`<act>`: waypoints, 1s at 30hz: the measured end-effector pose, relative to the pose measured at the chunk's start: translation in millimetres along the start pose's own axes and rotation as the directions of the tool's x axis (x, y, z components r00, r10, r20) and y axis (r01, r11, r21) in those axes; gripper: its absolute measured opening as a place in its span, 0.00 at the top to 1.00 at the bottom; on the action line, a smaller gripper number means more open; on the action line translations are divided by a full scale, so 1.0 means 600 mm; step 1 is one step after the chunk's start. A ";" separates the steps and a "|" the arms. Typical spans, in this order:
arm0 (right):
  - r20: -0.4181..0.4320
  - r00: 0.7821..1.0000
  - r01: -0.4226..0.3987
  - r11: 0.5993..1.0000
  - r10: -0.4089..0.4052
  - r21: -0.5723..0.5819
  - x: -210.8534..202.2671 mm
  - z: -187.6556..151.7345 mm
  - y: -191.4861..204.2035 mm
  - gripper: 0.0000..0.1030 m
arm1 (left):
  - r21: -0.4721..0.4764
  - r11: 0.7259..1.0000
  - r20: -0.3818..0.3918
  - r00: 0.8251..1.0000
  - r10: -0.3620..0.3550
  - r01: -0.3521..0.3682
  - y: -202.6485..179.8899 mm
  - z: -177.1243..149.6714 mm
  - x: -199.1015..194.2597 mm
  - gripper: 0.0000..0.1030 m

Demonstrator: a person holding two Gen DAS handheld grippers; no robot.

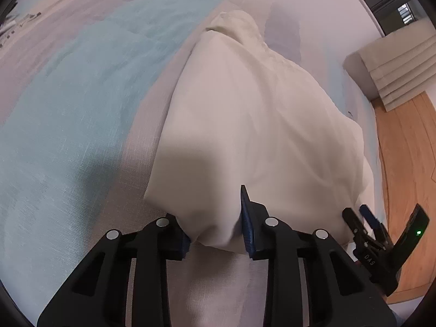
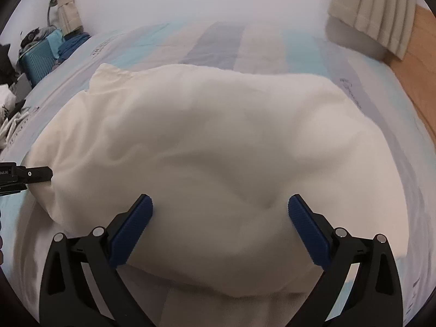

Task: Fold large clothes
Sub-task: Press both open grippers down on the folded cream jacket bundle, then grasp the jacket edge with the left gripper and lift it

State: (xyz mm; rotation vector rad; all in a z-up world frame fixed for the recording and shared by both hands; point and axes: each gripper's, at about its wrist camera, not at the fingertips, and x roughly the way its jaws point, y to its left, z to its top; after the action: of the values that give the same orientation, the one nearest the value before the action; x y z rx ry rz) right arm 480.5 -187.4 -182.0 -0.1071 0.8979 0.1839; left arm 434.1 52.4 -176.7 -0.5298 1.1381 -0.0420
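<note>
A large cream garment (image 1: 245, 125) lies bunched on the bed, and in the right wrist view this cream garment (image 2: 218, 141) fills the middle. My left gripper (image 1: 215, 218) has its blue pads pinched on a gathered near corner of the cloth. That left gripper (image 2: 35, 175) also shows at the left edge of the right wrist view, clamped on the garment's side. My right gripper (image 2: 220, 204) stands wide open, its blue pads either side of the near hem without pressing it. In the left wrist view the right gripper (image 1: 365, 218) sits at the garment's right edge.
The bed sheet (image 1: 68, 109) is striped pale blue and pink. Wooden floor (image 1: 403, 163) runs along the bed's right side, with a cream curtain (image 1: 395, 68) beyond. A teal suitcase (image 2: 41, 62) and piled clothes stand past the bed's far left.
</note>
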 end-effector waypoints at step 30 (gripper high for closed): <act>-0.054 0.998 -0.006 0.997 0.011 0.074 0.044 -0.008 -0.047 0.06 | 0.261 0.962 0.081 0.991 -0.102 0.078 -0.160 0.025 -0.088 0.88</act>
State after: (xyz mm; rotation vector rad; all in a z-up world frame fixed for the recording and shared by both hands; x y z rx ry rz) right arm 498.6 -212.6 -205.1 -0.0394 0.9583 0.1559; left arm 446.7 -10.2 -86.9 -0.3478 0.9981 -0.2387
